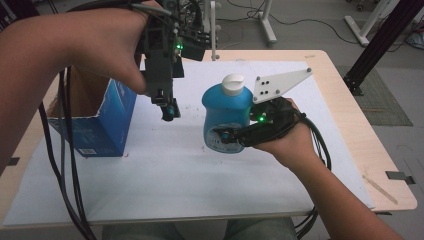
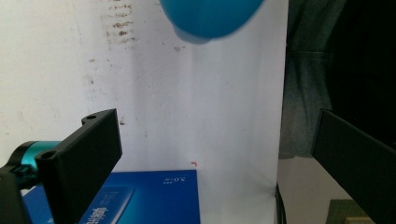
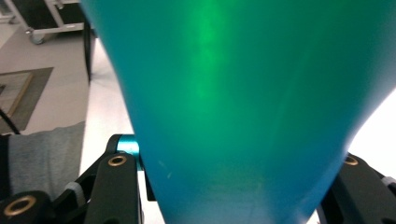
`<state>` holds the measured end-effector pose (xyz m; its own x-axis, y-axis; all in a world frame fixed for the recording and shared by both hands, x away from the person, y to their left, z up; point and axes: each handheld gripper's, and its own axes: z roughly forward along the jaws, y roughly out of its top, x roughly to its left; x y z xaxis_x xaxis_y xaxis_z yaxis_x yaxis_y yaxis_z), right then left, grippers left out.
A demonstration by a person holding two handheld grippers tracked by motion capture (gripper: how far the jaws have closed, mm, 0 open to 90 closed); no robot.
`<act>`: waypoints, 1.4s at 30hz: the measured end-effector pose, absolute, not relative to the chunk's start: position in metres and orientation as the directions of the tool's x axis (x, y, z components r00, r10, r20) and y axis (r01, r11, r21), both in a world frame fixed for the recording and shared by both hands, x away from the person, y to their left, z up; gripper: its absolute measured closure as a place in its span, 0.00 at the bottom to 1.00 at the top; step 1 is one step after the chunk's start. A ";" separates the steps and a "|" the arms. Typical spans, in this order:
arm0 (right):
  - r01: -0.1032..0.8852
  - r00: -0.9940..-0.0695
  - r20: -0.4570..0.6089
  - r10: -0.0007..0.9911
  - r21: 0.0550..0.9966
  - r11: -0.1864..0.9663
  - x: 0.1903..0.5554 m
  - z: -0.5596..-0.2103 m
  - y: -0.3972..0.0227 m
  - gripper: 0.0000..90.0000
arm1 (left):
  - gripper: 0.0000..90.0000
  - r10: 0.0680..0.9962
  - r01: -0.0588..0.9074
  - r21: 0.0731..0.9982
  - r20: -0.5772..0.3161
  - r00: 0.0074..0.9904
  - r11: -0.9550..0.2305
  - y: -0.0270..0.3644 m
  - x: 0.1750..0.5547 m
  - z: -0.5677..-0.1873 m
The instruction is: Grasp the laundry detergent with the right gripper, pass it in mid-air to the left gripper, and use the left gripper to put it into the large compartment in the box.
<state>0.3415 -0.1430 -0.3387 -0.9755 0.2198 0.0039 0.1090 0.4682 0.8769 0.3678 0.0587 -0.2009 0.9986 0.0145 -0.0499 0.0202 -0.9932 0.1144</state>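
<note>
Two claws were in my hands above the bench [image 1: 345,100]. My right claw [image 1: 226,136] was clamped around the lower body of the blue bottle [image 1: 226,107], its jaws pressing on both sides, and I held the bottle upright and clear of the white sheet [image 1: 200,185] that covered the bench. The bottle's white cap [image 1: 233,84] pointed up. My left claw [image 1: 169,111] hung pointing down, its jaws spread wide with nothing between them, a little to the left of the bottle and apart from it. Just left of that claw stood the open blue box [image 1: 107,125] on the sheet, near the bench's left edge.
</note>
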 end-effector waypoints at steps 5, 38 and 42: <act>0.095 -0.985 0.015 0.171 0.878 0.470 0.339 -0.337 -0.133 0.50 | 0.02 0.002 0.008 0.107 -0.053 0.999 -0.994 0.053 0.364 -0.202; 0.069 -0.998 0.056 0.041 0.877 0.475 0.334 -0.327 -0.081 0.51 | 0.02 -0.040 -0.034 0.087 -0.070 0.997 -0.996 0.034 0.349 -0.208; 0.072 -0.997 0.058 0.043 0.879 0.472 0.335 -0.327 -0.080 0.51 | 0.02 -0.032 -0.026 0.088 -0.069 0.997 -0.996 0.036 0.350 -0.209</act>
